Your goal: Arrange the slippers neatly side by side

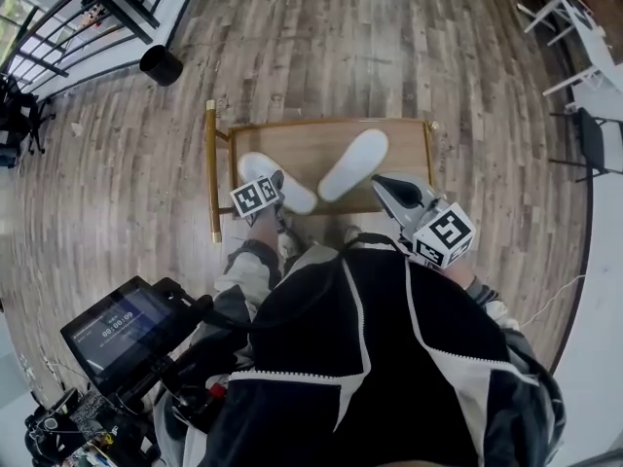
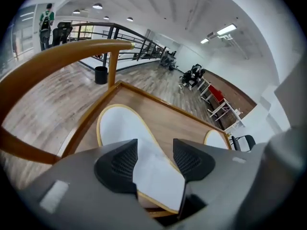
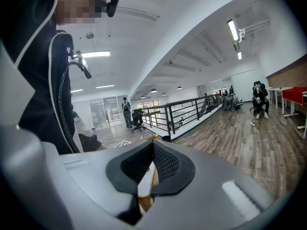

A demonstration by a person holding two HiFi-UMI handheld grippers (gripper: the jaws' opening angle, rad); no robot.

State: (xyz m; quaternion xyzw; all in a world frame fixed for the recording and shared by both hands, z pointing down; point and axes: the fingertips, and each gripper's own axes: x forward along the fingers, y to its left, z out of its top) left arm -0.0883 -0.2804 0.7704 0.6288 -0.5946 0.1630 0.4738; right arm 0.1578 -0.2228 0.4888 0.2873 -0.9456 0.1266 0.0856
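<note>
- Firstly, the left gripper (image 2: 154, 146) stood open, its jaws either side of the near end of a flat white slipper with a tan sole edge (image 2: 122, 128); the pads were not pressing on it.
- The right gripper (image 3: 152, 146) was closed and empty at the table's right front, apart from the second white slipper (image 1: 352, 163).
- Both slippers lay in a V on a low wooden rimmed table (image 1: 321, 123), near ends close together.
- Room: wood-plank floor (image 1: 321, 47), black round bin (image 1: 161, 64).
- Red-topped desks (image 2: 216, 95) showed only in the left gripper view, and a small dark monitor (image 1: 122, 331) only in the head view.

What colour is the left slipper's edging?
The left slipper has yellow edging; clearest in left gripper view.
</note>
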